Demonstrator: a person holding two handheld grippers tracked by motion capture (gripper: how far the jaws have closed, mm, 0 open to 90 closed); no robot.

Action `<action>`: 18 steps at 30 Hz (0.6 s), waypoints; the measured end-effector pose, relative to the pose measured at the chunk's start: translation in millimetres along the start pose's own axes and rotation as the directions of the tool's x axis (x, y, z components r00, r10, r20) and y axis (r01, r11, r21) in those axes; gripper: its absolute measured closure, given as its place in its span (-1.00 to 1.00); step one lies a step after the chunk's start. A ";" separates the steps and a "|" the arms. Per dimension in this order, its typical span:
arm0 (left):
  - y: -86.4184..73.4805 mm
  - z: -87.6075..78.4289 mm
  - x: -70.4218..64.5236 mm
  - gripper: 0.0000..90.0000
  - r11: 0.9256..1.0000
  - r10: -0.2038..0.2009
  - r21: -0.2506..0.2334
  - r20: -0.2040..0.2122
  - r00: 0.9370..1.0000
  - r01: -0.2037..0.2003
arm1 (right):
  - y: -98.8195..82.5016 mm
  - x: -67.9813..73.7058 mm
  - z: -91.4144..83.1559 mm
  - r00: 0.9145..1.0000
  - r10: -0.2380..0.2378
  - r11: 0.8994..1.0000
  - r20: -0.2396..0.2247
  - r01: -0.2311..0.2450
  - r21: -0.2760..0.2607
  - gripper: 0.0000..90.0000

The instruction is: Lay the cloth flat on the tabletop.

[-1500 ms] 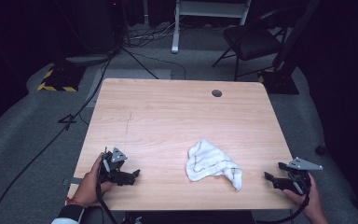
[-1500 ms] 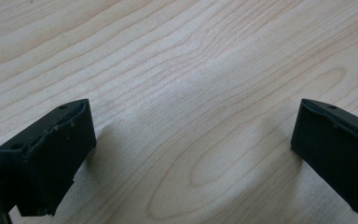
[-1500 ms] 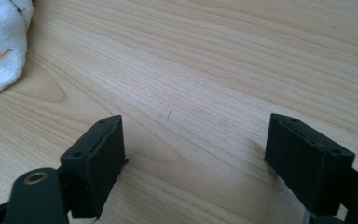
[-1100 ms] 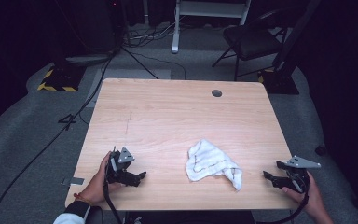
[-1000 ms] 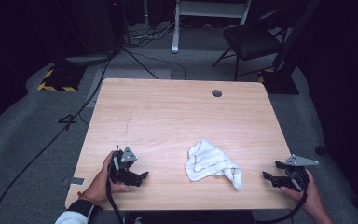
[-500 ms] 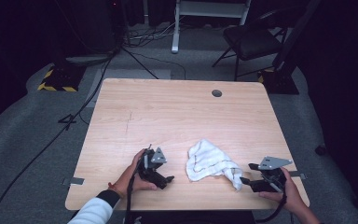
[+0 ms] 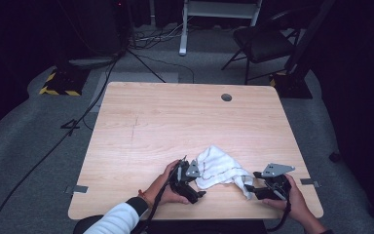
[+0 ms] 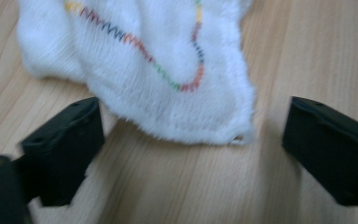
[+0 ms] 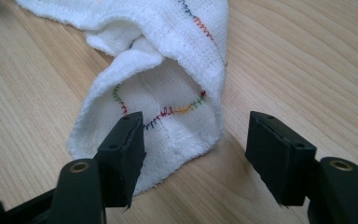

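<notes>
A crumpled white cloth with multicolour stitching lies on the wooden table near its front edge. My left gripper is at the cloth's left end. In the left gripper view the cloth's corner lies just ahead of and between the open jaws of the left gripper, untouched; the jaws have just been closing. My right gripper is at the cloth's right end. In the right gripper view a folded end of the cloth lies between the jaws of the right gripper, which have been closing and do not press it.
A round cable hole sits near the table's far edge. Behind the table stand a black chair and a white stand, with cables on the grey floor and a yellow-black striped block at the left.
Both hands have moved inward along the front of the table, the left one farther, and now flank the cloth at its two ends. The cloth has kept its place.
</notes>
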State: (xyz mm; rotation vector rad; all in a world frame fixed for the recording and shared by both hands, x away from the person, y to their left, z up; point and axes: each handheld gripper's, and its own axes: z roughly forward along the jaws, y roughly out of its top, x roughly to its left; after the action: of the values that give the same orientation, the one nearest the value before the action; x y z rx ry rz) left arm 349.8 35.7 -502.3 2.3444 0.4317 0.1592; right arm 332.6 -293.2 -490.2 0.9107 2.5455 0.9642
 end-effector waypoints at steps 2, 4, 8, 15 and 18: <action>1.1 0.4 1.1 -0.46 1.000 -0.008 -0.015 0.000 1.000 0.008 | 0.1 -0.8 0.2 1.000 0.004 1.000 0.004 -0.004 0.000 -0.17; 2.0 0.9 2.8 -0.17 0.999 -0.001 -0.033 0.000 1.000 0.001 | -0.4 -2.6 -0.4 1.000 0.001 1.000 0.023 -0.001 0.001 -0.18; 4.2 -0.2 4.1 0.42 0.999 0.030 -0.032 0.005 1.000 -0.029 | -1.8 -9.0 -1.8 0.998 0.017 1.000 0.065 -0.017 -0.001 -0.16; 6.5 -25.5 12.4 0.78 0.996 0.027 -0.089 0.006 1.000 -0.026 | -0.9 -17.9 -1.1 0.993 0.026 1.000 0.113 -0.026 -0.003 -0.15; 5.1 -38.7 16.4 0.81 0.993 0.023 -0.111 -0.031 0.999 -0.026 | 1.1 -24.5 0.4 0.985 0.056 0.998 0.162 -0.057 0.002 -0.20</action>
State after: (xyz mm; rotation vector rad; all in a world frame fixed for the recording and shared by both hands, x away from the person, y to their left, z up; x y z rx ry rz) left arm 357.3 63.2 -471.0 2.2405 0.3986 0.2243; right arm 352.1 -308.1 -489.1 1.0245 2.4003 0.8599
